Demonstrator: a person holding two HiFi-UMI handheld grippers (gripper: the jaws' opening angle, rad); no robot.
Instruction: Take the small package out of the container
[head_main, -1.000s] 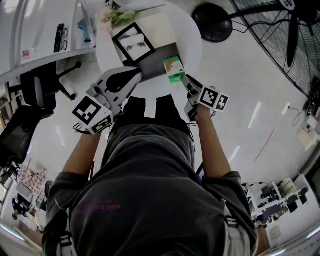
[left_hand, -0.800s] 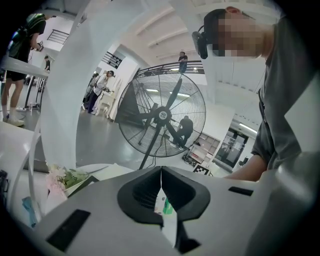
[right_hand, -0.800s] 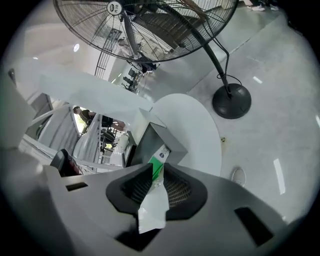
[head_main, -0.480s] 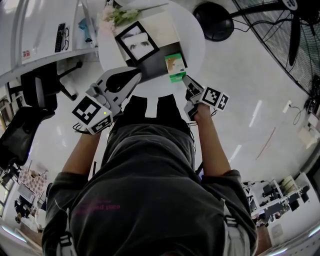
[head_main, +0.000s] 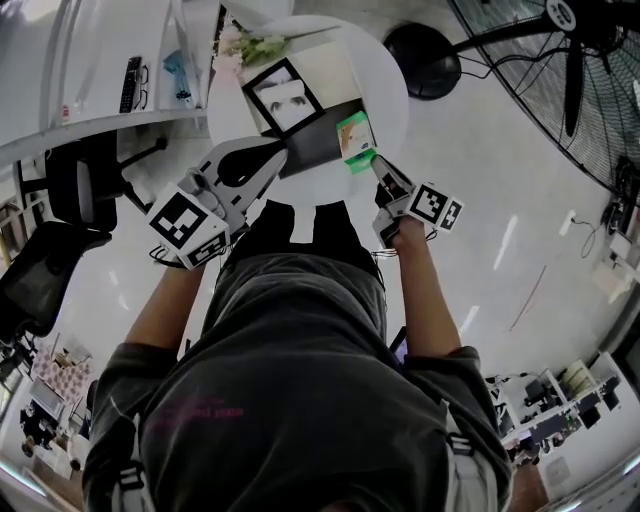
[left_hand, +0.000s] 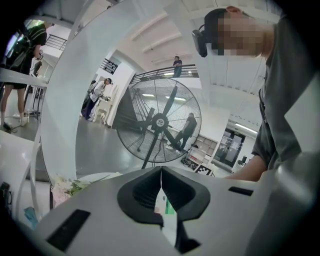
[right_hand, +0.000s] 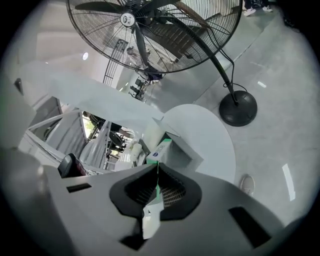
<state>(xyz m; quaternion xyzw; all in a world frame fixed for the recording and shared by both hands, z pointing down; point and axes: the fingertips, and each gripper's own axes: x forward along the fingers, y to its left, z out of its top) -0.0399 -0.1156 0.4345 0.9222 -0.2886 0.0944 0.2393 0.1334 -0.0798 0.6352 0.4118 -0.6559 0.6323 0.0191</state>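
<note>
The small green and white package stands at the right edge of the open dark container on the round white table. My right gripper touches the package's near corner. In the right gripper view the jaws are shut, a thin green edge runs between them, and the package sits just past the tips. My left gripper is shut at the container's near left corner. I cannot tell whether it pinches the wall. The package shows through its jaw gap.
A container flap with a picture of eyes lies open on the table, with flowers beyond it. A large floor fan and its round base stand to the right. An office chair and a desk are at the left.
The head view has shifted a little, so the table sits slightly further right. Both grippers keep almost the same places at the container, and the package stays by the right gripper.
</note>
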